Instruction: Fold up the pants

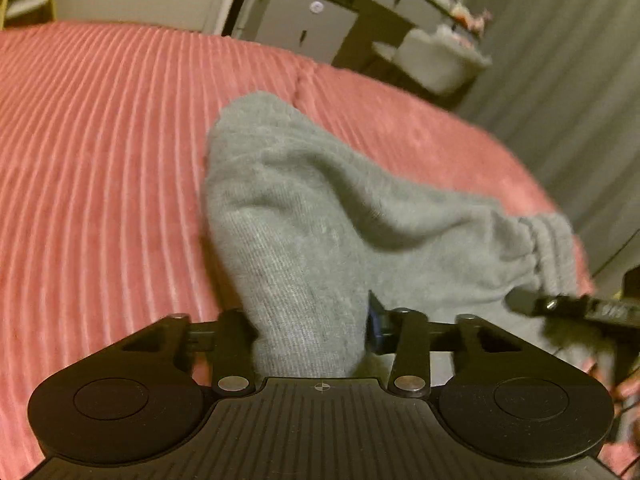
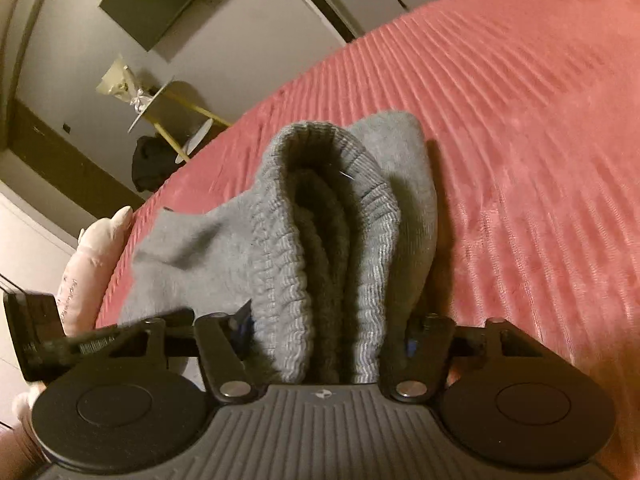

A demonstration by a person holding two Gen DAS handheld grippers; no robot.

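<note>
Holding gray pants (image 1: 304, 216) over the pink bed (image 1: 100, 152), both hand-held grippers clamped.
Left hand-held gripper (image 1: 310, 332) pinches 1 fold; right hand-held gripper (image 2: 330, 332) grips bunched waistband (image 2: 288, 248), toward 12 o'clock, which may slip.

I see a bed (image 1: 100, 140) under a ribbed pink cover, grey curtains (image 1: 560, 80) on its far side, a grey cabinet (image 1: 304, 20), and a dark screen (image 2: 160, 0) on the pale wall.

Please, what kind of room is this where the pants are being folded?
Most likely a bedroom. The grey pants lie on a bed with a ribbed pink cover, a cabinet stands behind it, and a soft toy sits at the bed's edge.
</note>
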